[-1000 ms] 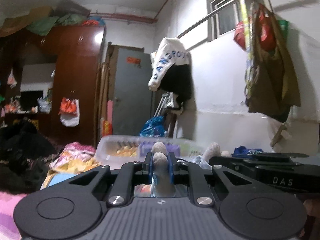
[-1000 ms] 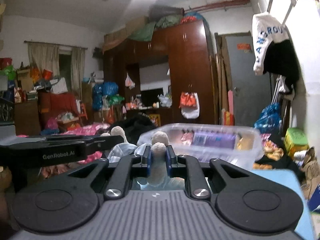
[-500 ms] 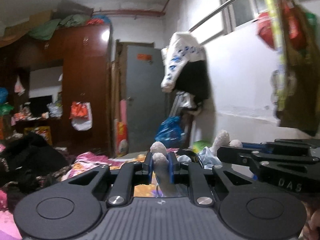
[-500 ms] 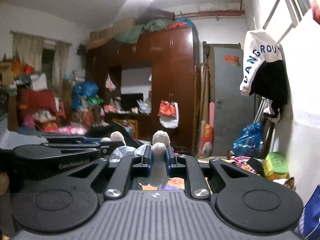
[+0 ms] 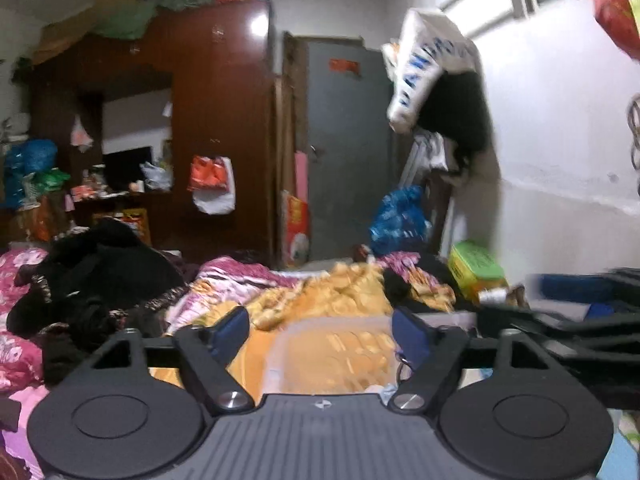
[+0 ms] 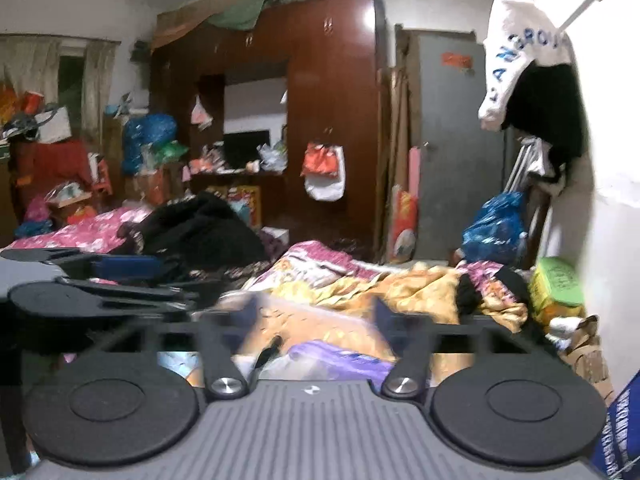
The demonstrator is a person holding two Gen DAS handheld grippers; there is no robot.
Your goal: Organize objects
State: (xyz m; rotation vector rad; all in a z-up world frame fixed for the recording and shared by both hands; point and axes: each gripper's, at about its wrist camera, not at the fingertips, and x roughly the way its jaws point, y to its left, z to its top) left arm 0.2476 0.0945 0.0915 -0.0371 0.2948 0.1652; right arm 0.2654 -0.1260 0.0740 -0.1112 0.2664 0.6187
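Note:
My left gripper (image 5: 320,330) is open and empty, its blue-padded fingers (image 5: 232,326) spread wide over a clear plastic bin (image 5: 332,354) just below. My right gripper (image 6: 316,316) is open and empty too, above the same bin, where purple items (image 6: 340,358) lie. The plush toy I held earlier is out of sight. Each gripper shows at the other view's edge: the right one in the left wrist view (image 5: 568,320), the left one in the right wrist view (image 6: 100,292).
A bed with orange and pink bedding (image 5: 320,292) and a heap of black clothes (image 6: 200,232) lies ahead. A dark wood wardrobe (image 6: 332,120), a grey door (image 5: 348,140), a blue bag (image 6: 496,232) and a green box (image 6: 556,284) stand behind.
Both grippers were shut on a white plush toy's limbs and have opened wide. The toy has dropped out of view. Both views now sit above the bin.

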